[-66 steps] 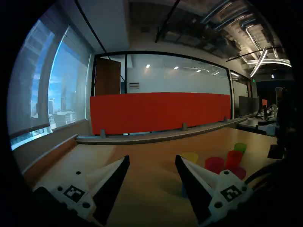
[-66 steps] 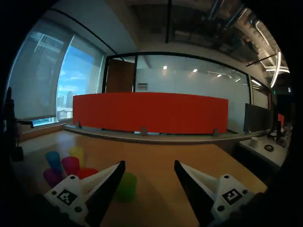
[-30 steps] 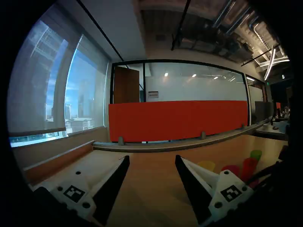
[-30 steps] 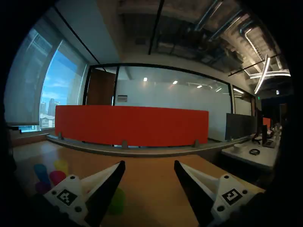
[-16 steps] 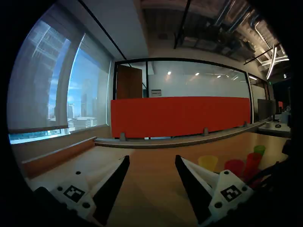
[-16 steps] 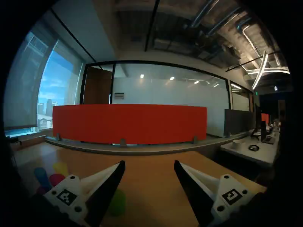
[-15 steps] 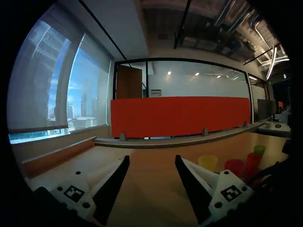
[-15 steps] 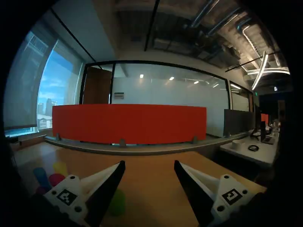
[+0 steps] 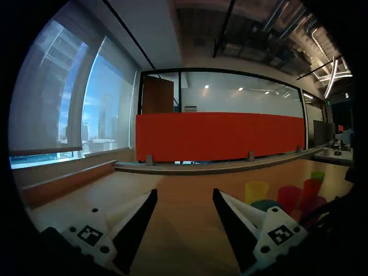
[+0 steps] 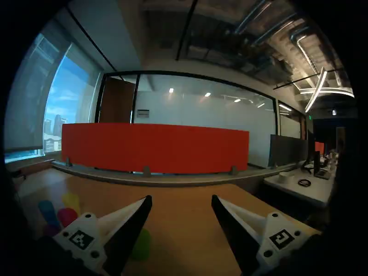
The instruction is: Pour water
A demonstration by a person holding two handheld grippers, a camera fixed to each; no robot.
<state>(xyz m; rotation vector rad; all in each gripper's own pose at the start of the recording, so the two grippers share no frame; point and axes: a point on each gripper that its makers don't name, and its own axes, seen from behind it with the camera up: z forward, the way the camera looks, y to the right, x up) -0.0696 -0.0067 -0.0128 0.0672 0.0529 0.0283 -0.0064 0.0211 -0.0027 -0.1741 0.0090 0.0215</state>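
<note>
Several coloured plastic cups stand in a cluster on the wooden desk (image 9: 188, 184). In the left gripper view they sit to the right: a yellow cup (image 9: 256, 192), a teal cup (image 9: 264, 205), a pink cup (image 9: 290, 198), a red cup (image 9: 311, 189) and a green cup (image 9: 317, 175). My left gripper (image 9: 184, 202) is open, empty, left of the cups. In the right gripper view a green cup (image 10: 141, 244) stands just behind the left finger, with blue (image 10: 47, 211), yellow (image 10: 71, 202) and pink (image 10: 67, 216) cups further left. My right gripper (image 10: 181, 207) is open and empty.
A red divider panel (image 9: 221, 136) runs along the desk's far edge. Large windows (image 9: 69, 115) lie to the left, a glass wall behind. Another desk (image 10: 299, 186) with small items stands at the right in the right gripper view.
Both views have shifted slightly: the left gripper's view dipped, bringing the cups more into sight, including a teal one. The right gripper tilted up a little. Both grippers stayed open.
</note>
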